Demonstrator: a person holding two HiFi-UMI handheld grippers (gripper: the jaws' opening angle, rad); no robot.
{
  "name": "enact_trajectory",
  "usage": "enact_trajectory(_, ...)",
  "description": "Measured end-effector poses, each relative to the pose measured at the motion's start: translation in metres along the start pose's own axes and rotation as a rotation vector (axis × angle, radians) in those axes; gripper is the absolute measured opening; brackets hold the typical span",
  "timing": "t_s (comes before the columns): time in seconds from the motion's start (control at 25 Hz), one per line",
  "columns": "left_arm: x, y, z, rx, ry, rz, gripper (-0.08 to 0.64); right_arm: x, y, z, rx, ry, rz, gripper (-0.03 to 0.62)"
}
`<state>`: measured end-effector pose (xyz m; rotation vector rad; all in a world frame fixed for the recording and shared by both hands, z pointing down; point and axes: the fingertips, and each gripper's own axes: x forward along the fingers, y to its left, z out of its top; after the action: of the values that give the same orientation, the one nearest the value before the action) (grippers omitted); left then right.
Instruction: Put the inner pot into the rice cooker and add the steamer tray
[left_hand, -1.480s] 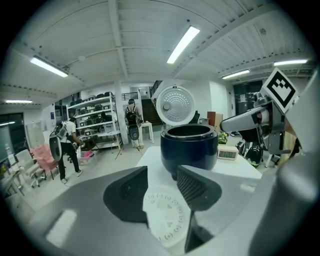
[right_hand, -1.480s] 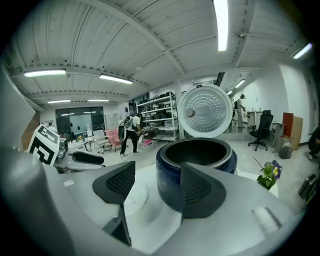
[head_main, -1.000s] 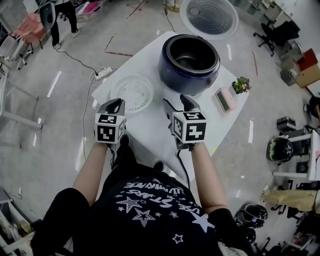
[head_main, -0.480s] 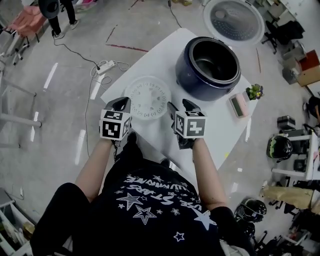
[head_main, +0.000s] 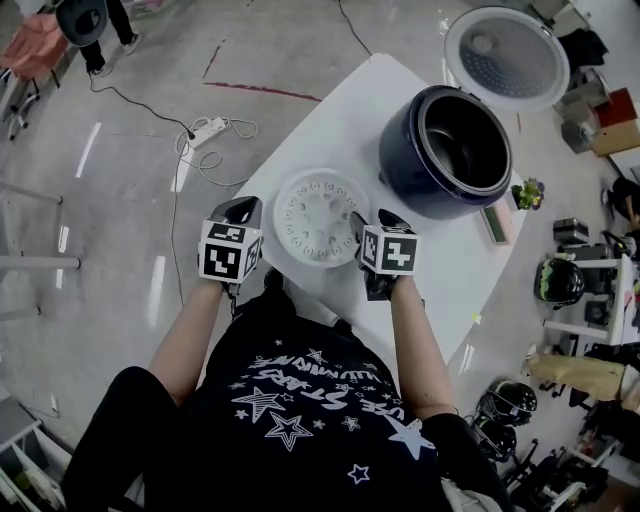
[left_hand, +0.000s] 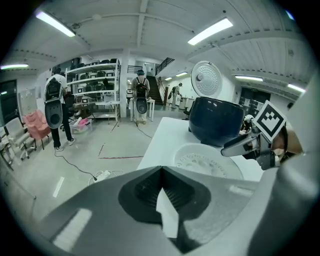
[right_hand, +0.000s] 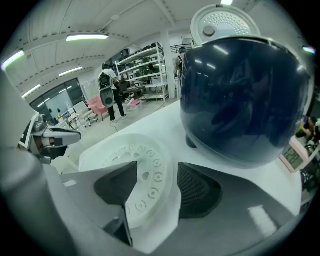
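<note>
The white round steamer tray (head_main: 318, 215) (left_hand: 207, 160) (right_hand: 132, 160) lies flat on the white table (head_main: 345, 115), in front of the dark blue rice cooker (head_main: 450, 150) (right_hand: 240, 95). The cooker's lid (head_main: 505, 55) stands open, and a dark shiny inner pot (head_main: 468, 140) sits inside. My right gripper (head_main: 372, 222) (right_hand: 152, 192) is at the tray's right edge, open. Its jaws have just been closing, and the rim lies between them with a gap showing. My left gripper (head_main: 243, 208) (left_hand: 161, 172) hangs just left of the tray, shut and empty.
A pink digital clock (head_main: 497, 225) and a small potted plant (head_main: 527, 192) stand right of the cooker. The table's near edge runs just under both grippers. A power strip with cables (head_main: 205, 133) lies on the floor to the left. People stand near shelves (left_hand: 97, 87) far back.
Both grippers have moved forward and down, from short of the tray to its two sides. The right one now straddles the tray's right rim, with its jaws a little narrower.
</note>
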<state>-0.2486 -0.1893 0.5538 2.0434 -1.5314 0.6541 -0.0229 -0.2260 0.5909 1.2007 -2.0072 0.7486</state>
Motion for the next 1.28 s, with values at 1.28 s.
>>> enact_trajectory(1.28, 0.054, 0.009, 0.007, 0.136, 0.096, -0.271, 0.000, 0.036, -0.024, -0.015, 0.076, 0.141, -0.179, 0.077)
